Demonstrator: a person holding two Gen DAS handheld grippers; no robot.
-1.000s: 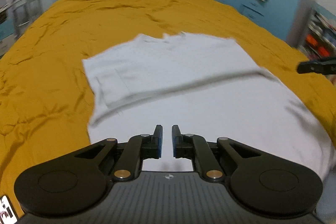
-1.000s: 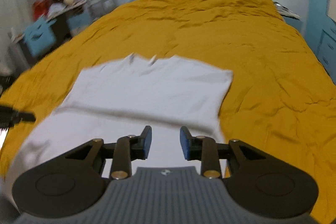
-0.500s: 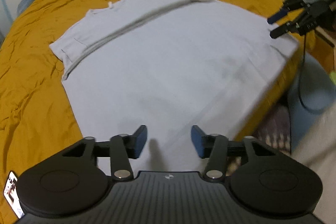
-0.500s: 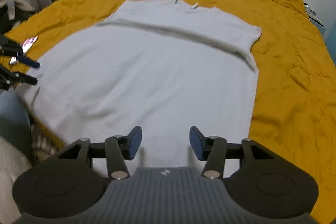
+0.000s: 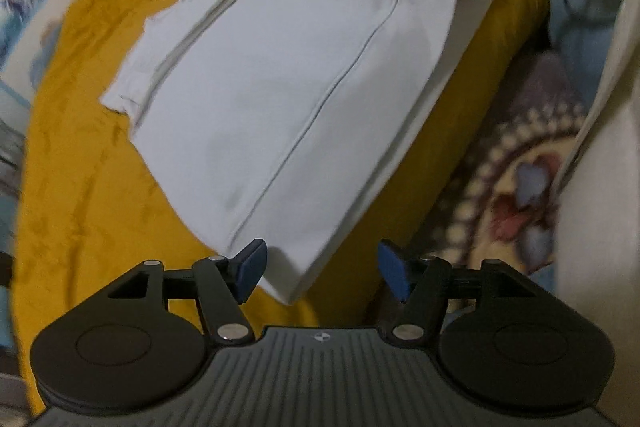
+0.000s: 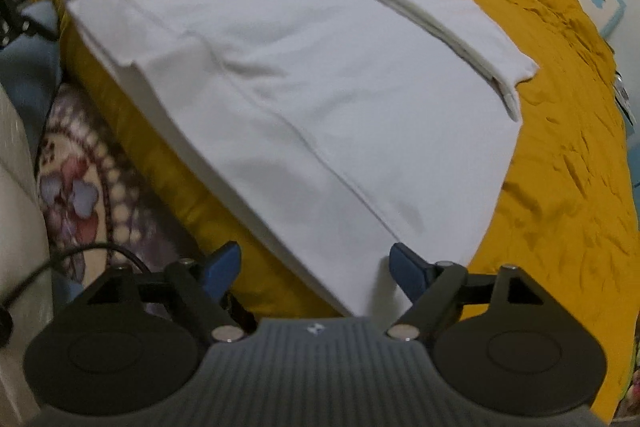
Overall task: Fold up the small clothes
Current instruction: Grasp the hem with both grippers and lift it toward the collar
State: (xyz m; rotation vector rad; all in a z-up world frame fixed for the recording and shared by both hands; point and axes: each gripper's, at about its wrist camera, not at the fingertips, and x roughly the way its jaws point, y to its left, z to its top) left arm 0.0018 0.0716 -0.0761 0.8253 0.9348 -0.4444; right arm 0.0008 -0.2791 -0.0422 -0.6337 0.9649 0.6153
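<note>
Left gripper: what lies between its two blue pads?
In the left wrist view, the near corner of the white shirt lies between the opening left gripper, on the yellow bedspread, untouched.

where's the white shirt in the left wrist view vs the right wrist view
Left wrist view: the white shirt runs from the top right down to the lower centre, its near corner between the opening fingers of the left tool.
Right wrist view: the shirt fills the centre, its near corner between the opening fingers of the right tool.
Shared landmark: the mustard bedspread under the shirt.
</note>
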